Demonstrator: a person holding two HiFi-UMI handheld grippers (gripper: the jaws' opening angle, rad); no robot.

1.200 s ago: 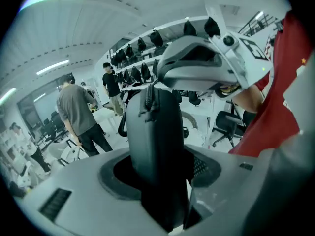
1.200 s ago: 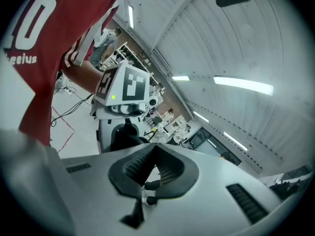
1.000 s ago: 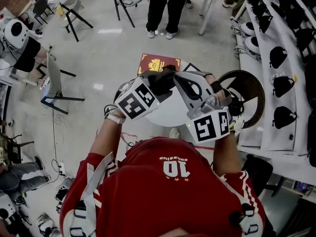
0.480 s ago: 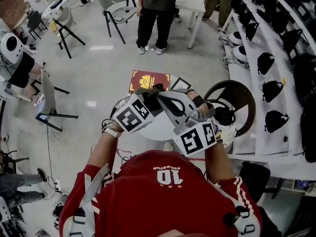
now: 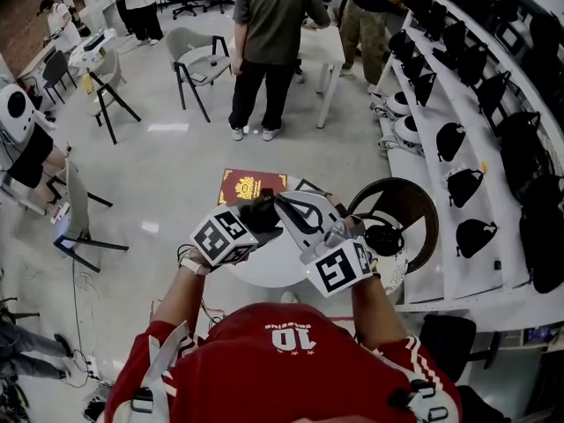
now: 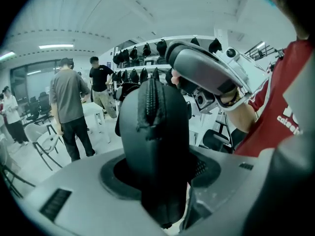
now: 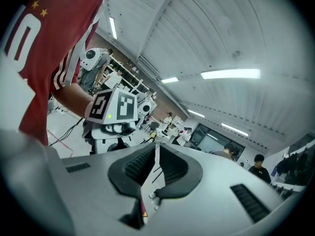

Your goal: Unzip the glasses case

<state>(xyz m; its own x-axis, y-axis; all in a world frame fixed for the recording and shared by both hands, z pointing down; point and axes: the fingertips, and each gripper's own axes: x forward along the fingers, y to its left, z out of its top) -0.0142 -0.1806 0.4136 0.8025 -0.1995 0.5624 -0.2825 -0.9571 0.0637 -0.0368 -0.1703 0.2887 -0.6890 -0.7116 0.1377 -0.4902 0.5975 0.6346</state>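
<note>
From above, the person is holding one black glasses case (image 5: 263, 211) up over the small round table (image 5: 264, 267), and two grippers are meeting at it, the left gripper (image 5: 251, 226) and the right gripper (image 5: 284, 204). In the left gripper view, the left jaws are squeezing the case round its middle, with its one zipper (image 6: 150, 100) running along the top edge. It looks light and stiff with a soft cover, so I think the little zip tab is the part to pull. In the right gripper view, the right jaws are pressing together at the tips, and I cannot tell if the tab is between them.
</note>
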